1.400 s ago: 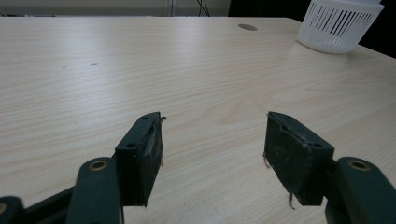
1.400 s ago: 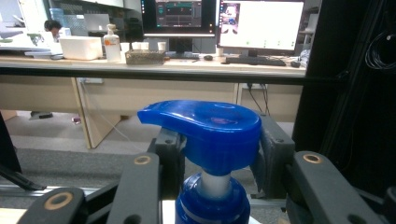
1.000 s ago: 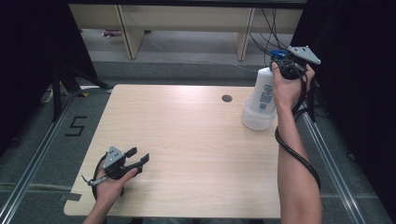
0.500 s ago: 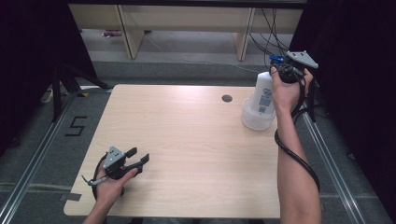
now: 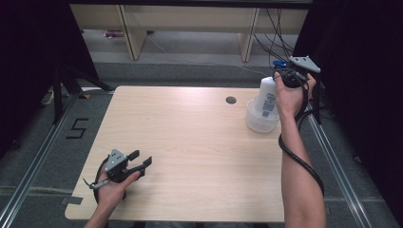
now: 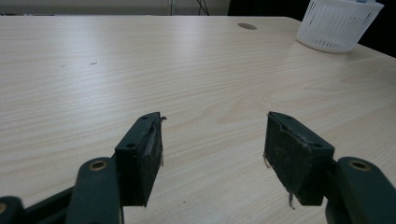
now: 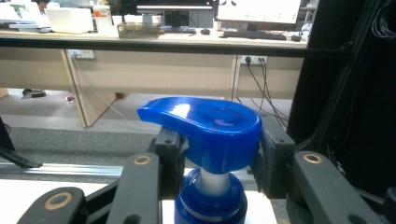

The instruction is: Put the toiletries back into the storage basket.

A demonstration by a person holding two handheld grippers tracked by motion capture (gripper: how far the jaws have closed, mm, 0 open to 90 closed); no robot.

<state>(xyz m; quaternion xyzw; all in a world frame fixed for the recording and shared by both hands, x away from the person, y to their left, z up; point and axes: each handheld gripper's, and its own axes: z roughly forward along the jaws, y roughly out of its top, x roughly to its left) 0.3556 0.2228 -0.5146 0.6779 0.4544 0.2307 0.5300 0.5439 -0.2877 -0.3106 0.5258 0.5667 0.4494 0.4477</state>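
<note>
Resting near the counter's near-left corner, the left gripper sits in the person's left hand, low over the wood. Jaws stand well apart with nothing between them; in the left gripper view only bare woodgrain lies ahead, worn pads fraying at the edges.

Middle of the counter: bare, save a small round cable hole toward the far edge.

Far-right corner: a white ribbed basket with a white pump bottle standing upright in it. Right gripper is up at the bottle's top. In the right gripper view the jaws are clamped on the blue pump head, one on either side, just above the blue collar.

Risks, as judged from here:
- Grip is on the pump head, not the body. A lift could let the bottle swing or twist, or the head slip between the pads.
- Any downward load might depress the pump and squirt liquid.
- Basket looks light and sits close to the right edge; the bottle could drag it up or tip it off the counter.
</note>
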